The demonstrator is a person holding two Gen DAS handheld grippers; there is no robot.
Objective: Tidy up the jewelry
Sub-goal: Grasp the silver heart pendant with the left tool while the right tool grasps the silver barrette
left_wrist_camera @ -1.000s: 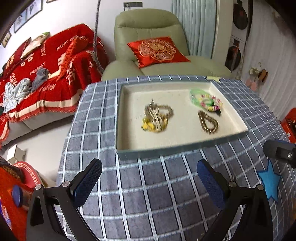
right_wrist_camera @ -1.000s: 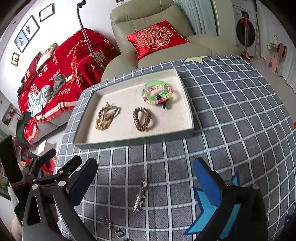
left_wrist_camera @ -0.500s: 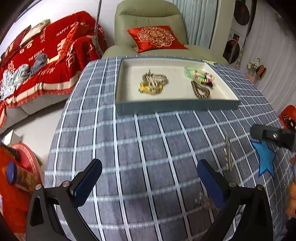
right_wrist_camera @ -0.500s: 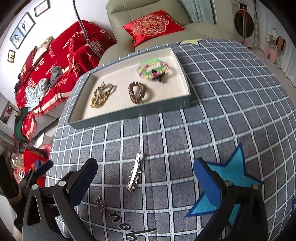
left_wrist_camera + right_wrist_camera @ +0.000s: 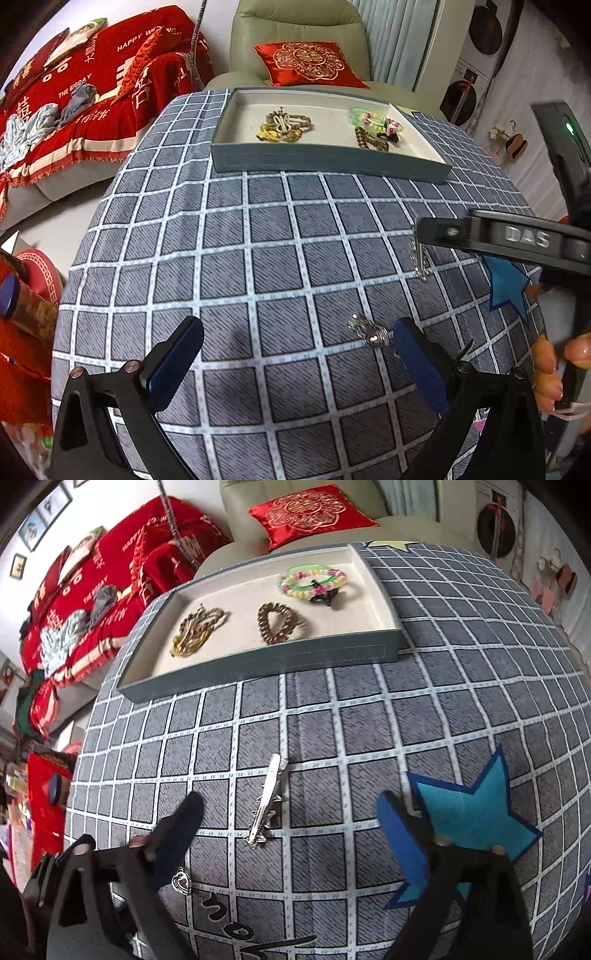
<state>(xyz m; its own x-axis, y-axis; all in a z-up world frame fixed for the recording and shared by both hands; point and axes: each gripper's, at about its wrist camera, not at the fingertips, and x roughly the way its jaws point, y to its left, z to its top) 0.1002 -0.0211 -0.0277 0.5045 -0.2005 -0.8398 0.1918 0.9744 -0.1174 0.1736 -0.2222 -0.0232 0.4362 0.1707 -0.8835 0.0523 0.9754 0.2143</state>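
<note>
While both jaws gape wide, the right gripper (image 5: pixel 288 827) straddles a silver metal hair clip (image 5: pixel 267 805) on the grey checked tablecloth (image 5: pixel 461 709); its black body (image 5: pixel 517 238) reads "DAS". The left gripper (image 5: pixel 295 358) hovers beside a silver heart pendant (image 5: pixel 369 330), near the grey-walled jewelry tray (image 5: pixel 325 160).

Red cushion (image 5: pixel 312 513) on green armchair (image 5: pixel 299 26); red-draped sofa (image 5: pixel 88 99) beside.

Even indoor daylight, strong fisheye warp, some motion blur

Both views bend the checked tablecloth (image 5: pixel 258 258) into a dome, with black vignette in the corners. Soft shadows pool under the left gripper (image 5: pixel 295 358) at 6 o'clock. The right wrist view is smeared toward 9 o'clock; the silver clip (image 5: pixel 267 805) and tray (image 5: pixel 258 664) stay fairly sharp.
</note>
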